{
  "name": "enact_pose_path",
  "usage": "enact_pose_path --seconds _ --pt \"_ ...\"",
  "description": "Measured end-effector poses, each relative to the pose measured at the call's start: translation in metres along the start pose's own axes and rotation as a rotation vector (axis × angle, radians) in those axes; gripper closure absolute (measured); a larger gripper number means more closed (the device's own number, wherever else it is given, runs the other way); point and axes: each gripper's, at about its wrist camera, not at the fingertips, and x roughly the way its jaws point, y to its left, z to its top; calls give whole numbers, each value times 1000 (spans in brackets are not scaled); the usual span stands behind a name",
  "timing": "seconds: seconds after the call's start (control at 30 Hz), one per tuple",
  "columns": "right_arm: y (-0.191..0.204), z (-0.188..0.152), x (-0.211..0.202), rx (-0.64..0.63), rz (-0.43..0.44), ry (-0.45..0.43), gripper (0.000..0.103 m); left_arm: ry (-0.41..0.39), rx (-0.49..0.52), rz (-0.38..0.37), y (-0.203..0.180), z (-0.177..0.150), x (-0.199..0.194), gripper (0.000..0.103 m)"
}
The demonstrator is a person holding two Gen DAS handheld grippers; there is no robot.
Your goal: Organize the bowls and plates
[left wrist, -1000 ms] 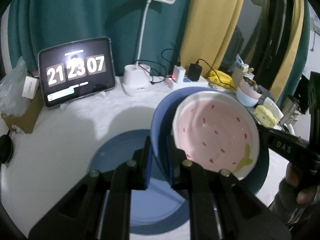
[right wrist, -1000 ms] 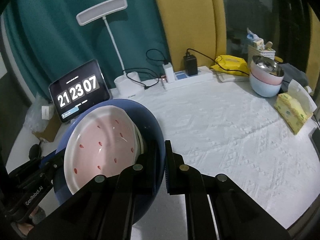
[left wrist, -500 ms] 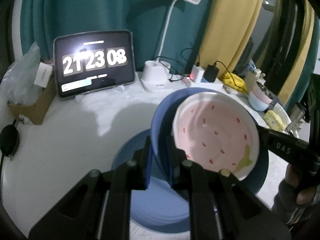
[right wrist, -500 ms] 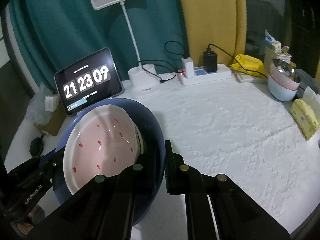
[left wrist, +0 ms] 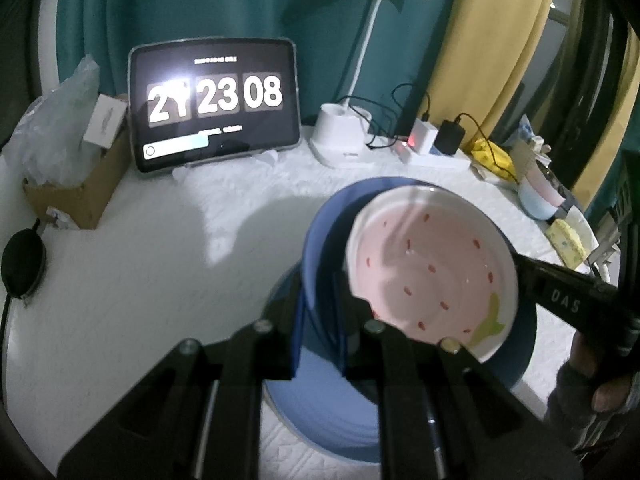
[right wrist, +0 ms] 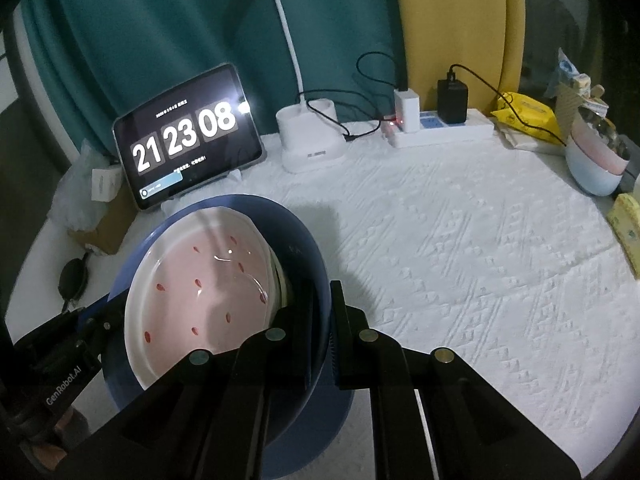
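A blue bowl [left wrist: 324, 232] with a pink strawberry-pattern plate [left wrist: 432, 280] nested inside it is held above a larger blue plate [left wrist: 332, 412] on the white cloth. My left gripper [left wrist: 320, 296] is shut on the bowl's near rim. My right gripper [right wrist: 322, 312] is shut on the opposite rim of the same blue bowl [right wrist: 296, 232], with the pink plate [right wrist: 200, 280] inside. Each gripper shows in the other's view at the far rim. The blue plate [right wrist: 320, 432] lies below.
At the back stand a tablet clock [right wrist: 184, 136], a white desk lamp base [right wrist: 308, 140] and a power strip with chargers [right wrist: 440, 124]. Stacked pastel bowls [right wrist: 596, 160] and a yellow sponge [right wrist: 628, 232] sit at the right. A cardboard box [left wrist: 80, 184] is at the left.
Both grippers have lifted the blue bowl with the pink plate and carried it leftward, toward the tablet clock. The grips stay the same.
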Motion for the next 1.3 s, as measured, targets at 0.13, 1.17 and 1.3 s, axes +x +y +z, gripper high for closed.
enact_pose_path --seconds 0.13,1.17,1.3 --pt "-1 0 4 5 6 7 93 0 3 4 1 0 2 91" --pt "-5 -3 5 -4 -29 13 87 -18 7 30 -4 -4 -6 85" --pt "-4 -6 3 -10 -43 10 84 -36 7 37 -6 -5 -12 83"
